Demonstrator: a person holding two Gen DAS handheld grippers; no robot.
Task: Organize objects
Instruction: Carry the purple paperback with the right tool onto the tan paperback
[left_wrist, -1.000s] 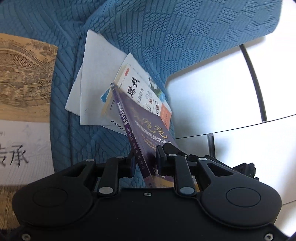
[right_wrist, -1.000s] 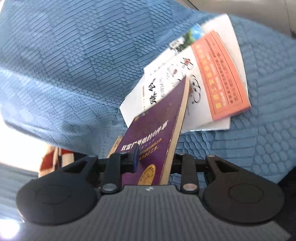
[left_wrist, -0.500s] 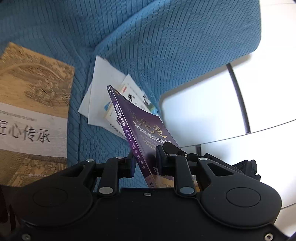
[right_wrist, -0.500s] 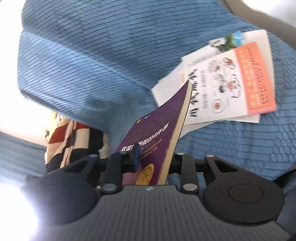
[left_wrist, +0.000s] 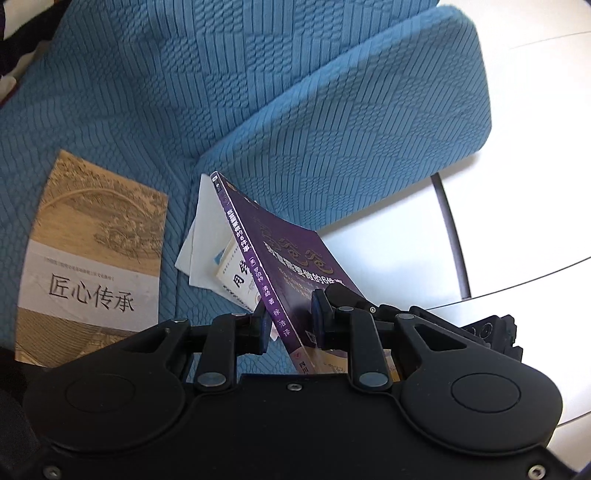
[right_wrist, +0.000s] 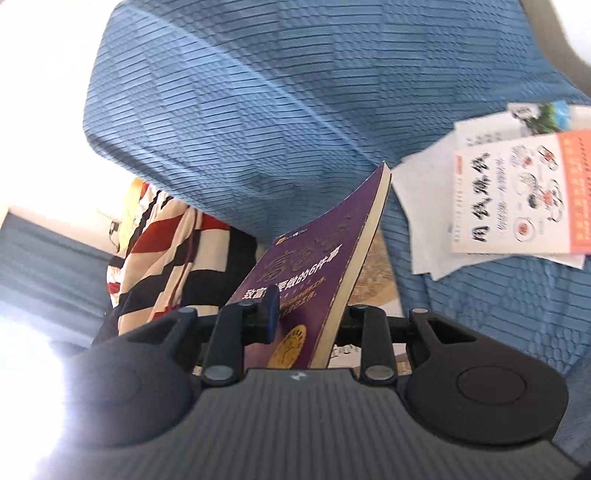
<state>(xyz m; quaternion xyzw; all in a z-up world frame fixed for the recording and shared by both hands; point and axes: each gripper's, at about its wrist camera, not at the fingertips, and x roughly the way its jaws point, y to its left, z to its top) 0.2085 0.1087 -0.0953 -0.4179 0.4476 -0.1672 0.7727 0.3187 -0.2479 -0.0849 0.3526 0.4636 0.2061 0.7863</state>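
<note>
A purple paperback book (left_wrist: 280, 258) with gold lettering hangs above a blue sofa, tilted on edge. My left gripper (left_wrist: 288, 325) is shut on its spine end, pads pressing both covers. In the right wrist view the same purple book (right_wrist: 317, 266) is clamped at its page-edge side by my right gripper (right_wrist: 306, 317), which is shut on it. A white book with an orange band (right_wrist: 517, 195) lies on loose white sheets (right_wrist: 417, 206) on the seat. A tan book with a landscape print (left_wrist: 96, 258) lies flat on the seat to the left.
The blue textured sofa (left_wrist: 258, 92) fills both views, its armrest (left_wrist: 369, 129) at the right of the left wrist view. White floor tiles (left_wrist: 517, 221) lie beyond it. A red, white and black striped cloth (right_wrist: 166, 251) sits beside the sofa's edge.
Both grippers have risen with the purple book, lifting it off the white book and sheets. The seat and its other books now look farther away.
</note>
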